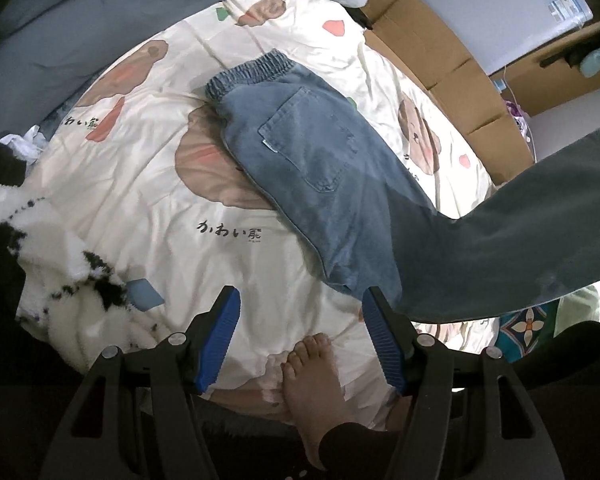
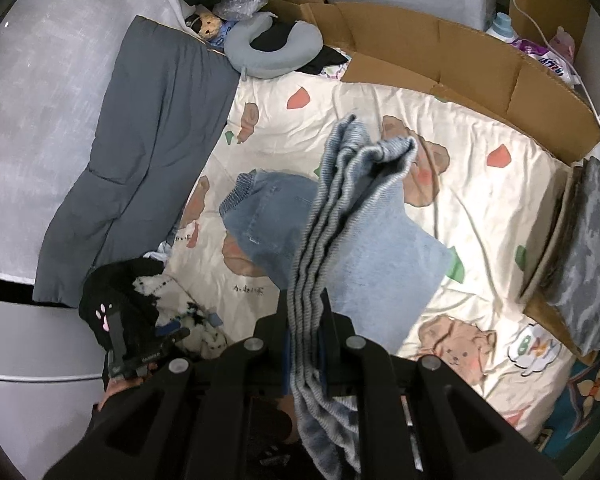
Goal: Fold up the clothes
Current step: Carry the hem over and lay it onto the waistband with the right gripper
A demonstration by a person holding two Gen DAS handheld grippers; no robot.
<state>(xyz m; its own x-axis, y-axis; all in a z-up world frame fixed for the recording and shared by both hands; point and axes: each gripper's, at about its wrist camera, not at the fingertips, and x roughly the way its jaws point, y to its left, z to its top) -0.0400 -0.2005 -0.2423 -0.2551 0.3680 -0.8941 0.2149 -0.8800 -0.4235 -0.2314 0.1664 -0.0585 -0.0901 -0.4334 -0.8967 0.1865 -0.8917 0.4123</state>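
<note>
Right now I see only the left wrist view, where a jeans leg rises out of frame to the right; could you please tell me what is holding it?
Observer: The right gripper is shut on the jeans, with the leg ends bunched in several layers between its pads.
Operator: Thank you. Is anything lying further right on the bed that I cannot see?
Observer: Yes, a grey patterned folded cloth sits on a piece of cardboard at the right edge of the bed sheet, apart from the jeans.
</note>
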